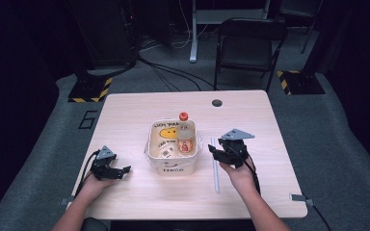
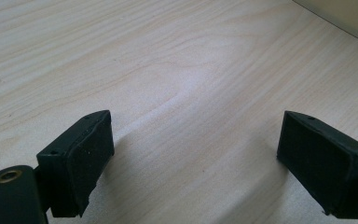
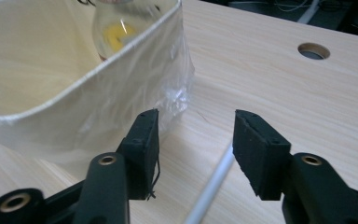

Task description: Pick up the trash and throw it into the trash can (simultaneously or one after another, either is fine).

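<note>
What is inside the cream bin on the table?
Inside the cream bin a clear bottle with an orange cap leans, beside a smaller item too unclear to name. The bin's floor is hidden.

One table (image 1: 139, 110), one cream bin (image 1: 171, 166), one bottle (image 1: 185, 134), one white stick (image 1: 215, 168), one chair (image 1: 248, 45), two tongs.

Both grippers are black. The left gripper (image 1: 119, 171) has a small grey three-cornered plate on top, and the right gripper (image 1: 218, 153) has a bigger one. Black cables trail back from them. Round brass rings sit in the arms, and the pads (image 3: 145, 144) are flat and rough.
</note>
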Tool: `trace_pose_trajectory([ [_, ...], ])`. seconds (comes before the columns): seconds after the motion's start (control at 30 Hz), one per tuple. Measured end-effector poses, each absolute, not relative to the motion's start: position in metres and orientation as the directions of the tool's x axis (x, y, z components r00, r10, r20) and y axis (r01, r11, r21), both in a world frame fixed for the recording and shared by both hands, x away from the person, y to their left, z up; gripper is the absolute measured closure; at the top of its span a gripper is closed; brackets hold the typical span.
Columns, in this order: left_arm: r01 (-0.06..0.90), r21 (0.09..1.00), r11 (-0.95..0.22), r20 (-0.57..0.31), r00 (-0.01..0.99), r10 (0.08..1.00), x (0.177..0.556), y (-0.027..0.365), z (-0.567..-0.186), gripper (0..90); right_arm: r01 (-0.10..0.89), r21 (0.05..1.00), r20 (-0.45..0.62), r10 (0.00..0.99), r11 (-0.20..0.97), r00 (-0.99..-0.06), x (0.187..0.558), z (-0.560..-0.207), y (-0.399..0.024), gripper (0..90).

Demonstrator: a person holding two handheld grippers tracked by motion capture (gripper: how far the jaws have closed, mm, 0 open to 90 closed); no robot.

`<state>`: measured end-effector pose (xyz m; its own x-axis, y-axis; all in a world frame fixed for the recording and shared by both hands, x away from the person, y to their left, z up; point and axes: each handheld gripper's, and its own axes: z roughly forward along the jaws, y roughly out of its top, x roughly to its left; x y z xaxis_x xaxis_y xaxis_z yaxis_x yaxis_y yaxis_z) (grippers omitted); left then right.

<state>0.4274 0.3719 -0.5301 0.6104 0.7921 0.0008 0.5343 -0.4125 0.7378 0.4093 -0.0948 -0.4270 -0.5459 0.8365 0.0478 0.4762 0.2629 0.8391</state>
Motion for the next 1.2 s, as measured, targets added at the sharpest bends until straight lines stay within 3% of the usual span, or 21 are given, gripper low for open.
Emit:
trace_pose_trajectory([
  [0.27,0.534,0.738,-0.412,0.001,0.610,0.792,0.427,0.372,-0.530,10.6,0.500,0.824,0.053,0.842,0.267,-0.537,0.403,-0.446,-0.092,47.3],
  [0.57,0.534,0.738,-0.413,0.001,0.611,0.792,0.427,0.372,-0.530,10.5,0.519,0.804,0.062,0.827,0.291,-0.559,0.402,-0.467,-0.094,58.4],
  [0.93,0.534,0.738,-0.412,0.000,0.611,0.792,0.427,0.372,-0.530,10.6,0.557,0.776,0.056,0.848,0.295,-0.527,0.402,-0.484,-0.095,58.8],
  [1.07,0.532,0.741,-0.410,0.001,0.609,0.793,0.427,0.372,-0.530,10.5,0.590,0.761,0.076,0.866,0.270,-0.494,0.402,-0.491,-0.095,54.7],
  [1.2,0.534,0.738,-0.413,0.001,0.611,0.792,0.427,0.372,-0.530,10.5,0.602,0.749,0.064,0.875,0.276,-0.481,0.403,-0.497,-0.093,58.2],
])
